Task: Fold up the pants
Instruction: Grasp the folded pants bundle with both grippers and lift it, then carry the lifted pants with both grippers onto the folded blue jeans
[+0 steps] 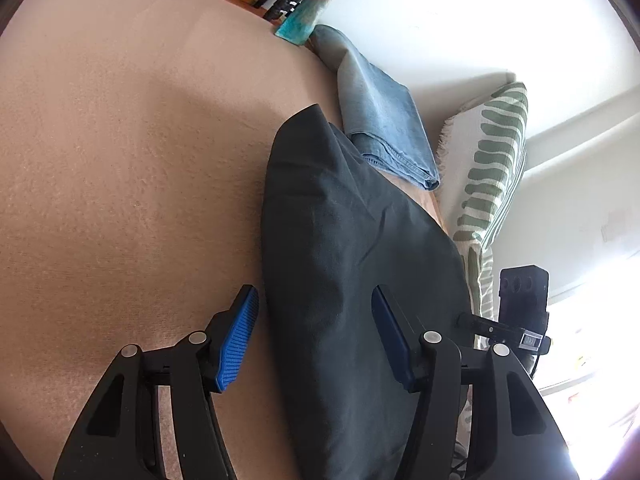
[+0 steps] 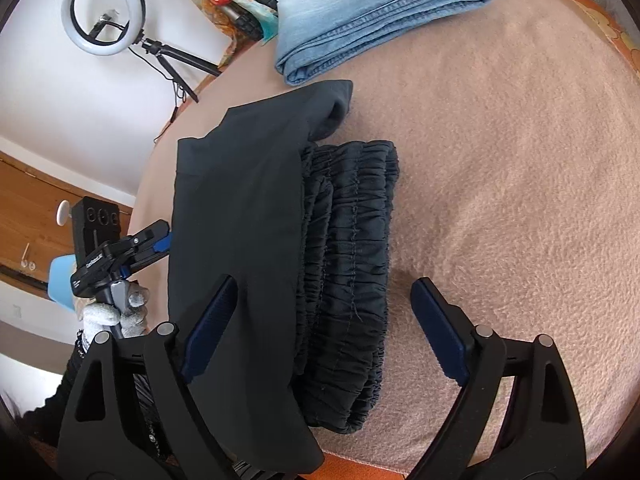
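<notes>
Pants (image 2: pixel 256 216), dark and already folded up, lie on a soft pink blanket (image 2: pixel 500 184) that covers the surface. Their stretchy, crinkly waistband (image 2: pixel 352 264) sticks out on one side, and a smooth flap of the same cloth lies on top of it.

From the right wrist view, the right gripper (image 2: pixel 320 320) hangs over the pants with its jaws wide apart. One blue pad sits above the smooth cloth and the other is out over the blanket. The pads do not squeeze anything.

From the left wrist view, the left gripper (image 1: pixel 316 332) also hangs with its jaws apart. The edge of the pants runs up between them, but the pads do not pinch the cloth. In the right wrist view this gripper shows at the far edge of the pants, held by a hand in a grey glove (image 2: pixel 120 312).

Folded blue jeans (image 2: pixel 380 12) lie on the blanket just beyond the dark pants. A green striped pillow (image 1: pixel 496 160) stands past the blanket's edge. A ring light (image 2: pixel 102 10) on a small tripod stands by the white wall.
</notes>
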Motion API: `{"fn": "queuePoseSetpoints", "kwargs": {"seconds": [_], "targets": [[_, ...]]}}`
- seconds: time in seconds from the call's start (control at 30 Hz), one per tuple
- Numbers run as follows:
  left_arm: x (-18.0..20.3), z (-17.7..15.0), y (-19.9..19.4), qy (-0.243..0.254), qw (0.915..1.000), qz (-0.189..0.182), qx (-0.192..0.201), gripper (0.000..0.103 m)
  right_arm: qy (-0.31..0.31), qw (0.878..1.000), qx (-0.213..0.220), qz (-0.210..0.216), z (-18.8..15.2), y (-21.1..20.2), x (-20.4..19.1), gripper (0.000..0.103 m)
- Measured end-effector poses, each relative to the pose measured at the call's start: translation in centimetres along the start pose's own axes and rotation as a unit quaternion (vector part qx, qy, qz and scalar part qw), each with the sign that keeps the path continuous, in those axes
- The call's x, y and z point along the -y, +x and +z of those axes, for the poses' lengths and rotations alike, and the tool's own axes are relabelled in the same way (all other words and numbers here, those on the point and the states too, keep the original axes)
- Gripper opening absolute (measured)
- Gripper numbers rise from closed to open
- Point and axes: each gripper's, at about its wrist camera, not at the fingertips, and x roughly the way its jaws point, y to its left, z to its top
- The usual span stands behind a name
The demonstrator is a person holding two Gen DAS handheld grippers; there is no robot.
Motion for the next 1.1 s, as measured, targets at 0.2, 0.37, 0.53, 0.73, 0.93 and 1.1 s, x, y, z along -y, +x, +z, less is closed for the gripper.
{"fn": "queuePoseSetpoints", "kwargs": {"seconds": [0.2,0.37,0.53,0.73,0.93,1.1], "targets": [[0.5,0.5,0.9,0.005,0.9999,-0.010,0.000,0.058,-0.020,0.999,0.004,0.025,-0.4,0.9,-1.1,0.094],[0.4,1.0,1.6,-0.017,0.9995,-0.026,0.008,0.058,-0.007,1.000,0.022,-0.002,-0.9,0.6,-0.7,0.056],[1.0,0.9,2.1,-0.017,0.9993,-0.026,0.021,0.041,-0.018,0.998,0.048,-0.032,-1.6,-0.5,-1.7,0.040],[2.9,0.4,2.0,0.030,0.9985,-0.028,0.036,0.015,-0.056,0.993,0.069,-0.082,-1.9,-1.8,-4.9,0.028],[4.5,0.5,0.6,0.060,0.9961,-0.031,0.055,0.011,-0.088,0.985,0.096,-0.113,-2.3,-3.4,-7.7,0.025],[6.5,1.0,-0.5,0.084,0.9930,-0.040,0.073,0.011,-0.117,0.978,0.115,-0.131,-2.3,-4.8,-9.7,0.025]]}}
